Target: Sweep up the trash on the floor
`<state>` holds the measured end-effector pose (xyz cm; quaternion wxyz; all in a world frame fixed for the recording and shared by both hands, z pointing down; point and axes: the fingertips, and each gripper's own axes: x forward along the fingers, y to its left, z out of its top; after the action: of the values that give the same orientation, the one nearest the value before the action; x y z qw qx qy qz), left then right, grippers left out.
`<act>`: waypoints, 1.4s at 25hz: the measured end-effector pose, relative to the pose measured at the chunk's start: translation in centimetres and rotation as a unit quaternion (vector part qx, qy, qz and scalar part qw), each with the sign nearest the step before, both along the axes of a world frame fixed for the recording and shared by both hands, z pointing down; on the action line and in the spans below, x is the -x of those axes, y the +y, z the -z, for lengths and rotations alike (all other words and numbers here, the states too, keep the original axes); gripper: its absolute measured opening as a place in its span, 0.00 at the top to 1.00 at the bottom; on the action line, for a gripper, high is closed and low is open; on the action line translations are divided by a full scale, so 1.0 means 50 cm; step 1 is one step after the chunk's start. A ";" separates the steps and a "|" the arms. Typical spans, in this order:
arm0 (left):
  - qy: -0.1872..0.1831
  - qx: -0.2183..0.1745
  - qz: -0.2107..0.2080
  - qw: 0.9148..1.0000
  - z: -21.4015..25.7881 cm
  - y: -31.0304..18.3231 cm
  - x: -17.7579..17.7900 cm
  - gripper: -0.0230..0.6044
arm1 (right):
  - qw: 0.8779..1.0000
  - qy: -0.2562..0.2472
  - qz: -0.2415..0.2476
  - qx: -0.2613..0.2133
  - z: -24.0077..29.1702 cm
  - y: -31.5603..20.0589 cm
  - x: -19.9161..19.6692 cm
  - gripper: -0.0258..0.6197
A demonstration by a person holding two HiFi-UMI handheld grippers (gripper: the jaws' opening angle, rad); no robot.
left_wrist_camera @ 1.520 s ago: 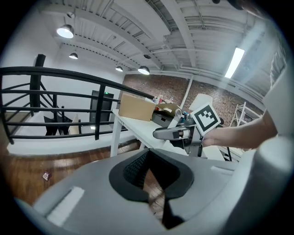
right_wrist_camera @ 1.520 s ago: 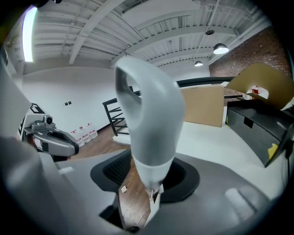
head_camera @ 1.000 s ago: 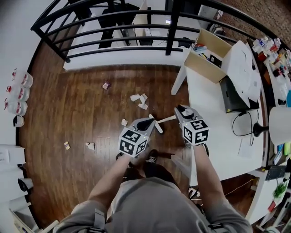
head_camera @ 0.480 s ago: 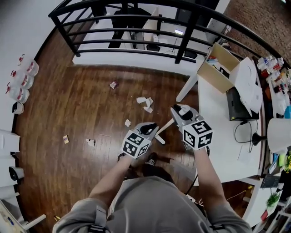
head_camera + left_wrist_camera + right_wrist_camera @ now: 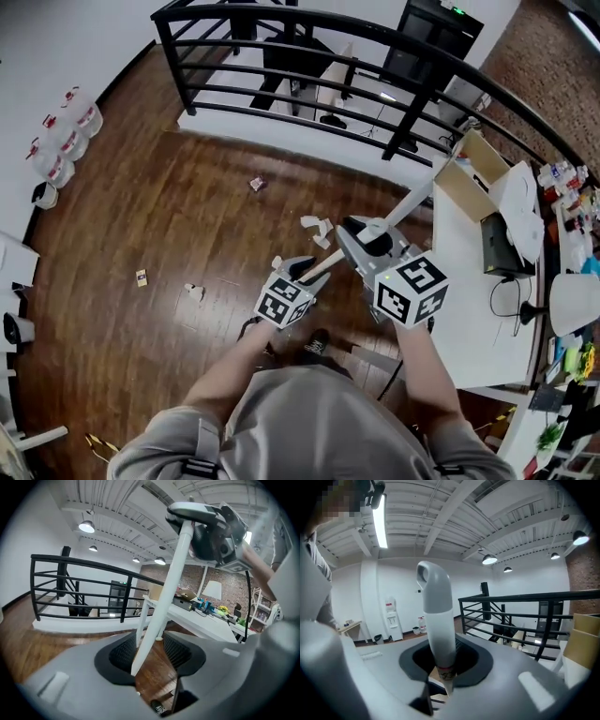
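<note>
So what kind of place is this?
Probably an office on an upper floor: there's a white desk with a cardboard box on it, big water jugs by the wall, and a black railing at the edge.

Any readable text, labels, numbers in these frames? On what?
None legible.
Band on the broom handle: print too blurred.
Mark on the black shoe: too small.
Red labels on the water jugs: too small.
Marker cubes: square patterns only, no letters.

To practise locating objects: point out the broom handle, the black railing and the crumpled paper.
broom handle (image 5: 169, 573), left gripper view, white shaft
black railing (image 5: 124, 597), left gripper view, upright post
crumpled paper (image 5: 314, 224), head view, its middle
</note>
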<state>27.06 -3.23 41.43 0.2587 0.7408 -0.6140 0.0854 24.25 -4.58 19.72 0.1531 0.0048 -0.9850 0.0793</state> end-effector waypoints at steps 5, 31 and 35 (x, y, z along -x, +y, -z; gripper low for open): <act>-0.006 -0.013 0.051 0.999 0.010 0.074 0.104 0.71 | 0.998 -0.024 0.066 0.004 0.055 0.145 0.098 0.87; 0.010 0.084 0.308 0.948 -0.159 0.541 0.550 0.77 | 0.925 0.021 0.367 0.093 -0.115 0.564 0.530 0.87; 0.019 0.108 0.333 0.936 -0.195 0.586 0.614 0.77 | 0.908 0.022 0.407 0.101 -0.148 0.606 0.602 0.87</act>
<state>-3.66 26.07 51.19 0.3625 0.4627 -0.8077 0.0459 -5.85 25.73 27.12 0.1938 -0.4103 -0.8844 0.1089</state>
